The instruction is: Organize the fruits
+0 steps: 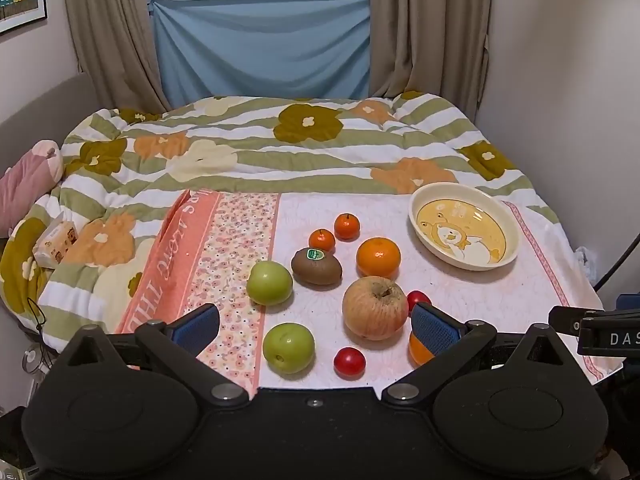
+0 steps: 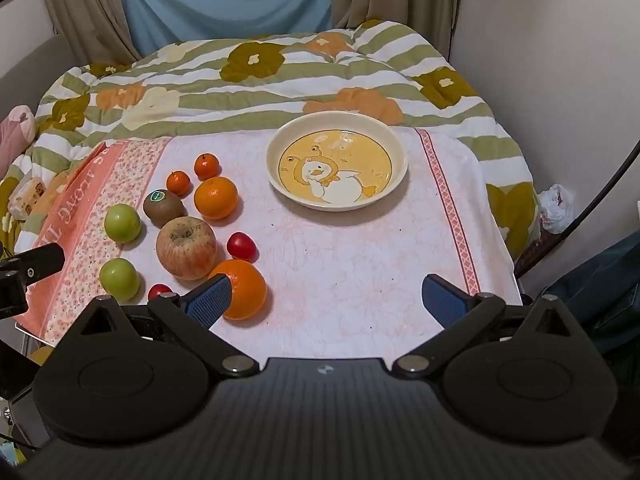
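Observation:
Several fruits lie on a pink cloth [image 2: 352, 288]: a big blotchy apple [image 1: 375, 307] [image 2: 186, 247], two green apples [image 1: 269, 282] [image 1: 288, 347], a kiwi [image 1: 316, 266], two large oranges [image 1: 378, 257] [image 2: 244, 289], two small tangerines [image 1: 347, 225] [image 1: 322, 239] and two small red fruits [image 1: 349, 362] [image 2: 241, 245]. A cream plate with a duck picture [image 1: 464, 232] [image 2: 337, 161] stands empty at the far right. My left gripper [image 1: 316, 326] hovers open over the near fruits, holding nothing. My right gripper [image 2: 327, 300] is open above bare cloth, its left pad beside the near orange.
The cloth covers a board on a bed with a striped floral quilt [image 1: 280, 140]. A pink pillow [image 1: 28, 188] and a tissue pack [image 1: 56, 242] lie at the left. Curtains and a wall close off the back and right. A white bag [image 2: 556, 208] sits by the wall.

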Available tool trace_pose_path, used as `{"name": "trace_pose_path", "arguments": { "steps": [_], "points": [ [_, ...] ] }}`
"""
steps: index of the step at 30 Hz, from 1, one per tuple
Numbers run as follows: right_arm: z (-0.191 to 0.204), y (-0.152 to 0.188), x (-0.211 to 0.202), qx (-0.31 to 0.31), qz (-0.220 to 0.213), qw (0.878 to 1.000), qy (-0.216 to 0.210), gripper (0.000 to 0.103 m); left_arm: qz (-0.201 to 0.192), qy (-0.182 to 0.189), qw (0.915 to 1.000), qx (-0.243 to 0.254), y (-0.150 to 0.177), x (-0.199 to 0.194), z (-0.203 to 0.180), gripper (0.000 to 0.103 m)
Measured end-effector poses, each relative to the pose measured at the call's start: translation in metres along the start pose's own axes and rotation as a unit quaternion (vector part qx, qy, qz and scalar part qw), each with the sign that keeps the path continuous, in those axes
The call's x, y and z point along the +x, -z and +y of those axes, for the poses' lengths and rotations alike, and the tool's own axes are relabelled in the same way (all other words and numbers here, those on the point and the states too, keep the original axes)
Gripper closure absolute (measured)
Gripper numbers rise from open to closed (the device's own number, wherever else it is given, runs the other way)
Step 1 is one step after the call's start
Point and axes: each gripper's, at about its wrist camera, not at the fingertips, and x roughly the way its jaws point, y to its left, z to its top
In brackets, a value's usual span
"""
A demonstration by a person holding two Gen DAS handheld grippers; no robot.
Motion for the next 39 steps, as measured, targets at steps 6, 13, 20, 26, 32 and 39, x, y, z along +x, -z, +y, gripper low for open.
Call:
{"name": "trace_pose_path", "arguments": {
  "steps": [6,13,20,26,32,39],
  "points": [
    [-0.0007,-0.0003,-0.0003,0.002,0.000,1.000,0.001,0.000,-0.001,0.000,1.0000,-0.001,0.0001,-0.0015,-0.0003,0.000],
    [-0.0015,-0.0007,-0.0005,0.002,0.000,1.000,0.000,0.000,0.002,0.000,1.0000,-0.001,-0.0007,-0.0009,-0.0003,0.000],
    [-0.0019,-0.0011,-0.0010,0.002,0.000,1.000,0.000,0.000,0.001,0.000,1.0000,0.001,-0.0029,0.0000,0.0009,0.000],
    [-0.0015,-0.0006,-0.0010,0.002,0.000,1.000,0.001,0.000,-0.002,0.000,1.0000,0.002,-0.0036,0.0007,-0.0001,0.000],
    [-0.0013,-0.0004,-0.0012,0.002,0.000,1.000,0.000,0.000,-0.007,0.003,1.0000,-0.001,-0.0041,-0.0040,-0.0008,0.000],
    [-0.0009,-0.0003,-0.0015,0.001,-0.001,1.000,0.001,0.000,-0.004,0.002,1.0000,0.002,-0.0041,-0.0051,-0.0007,0.000]
  ]
}}
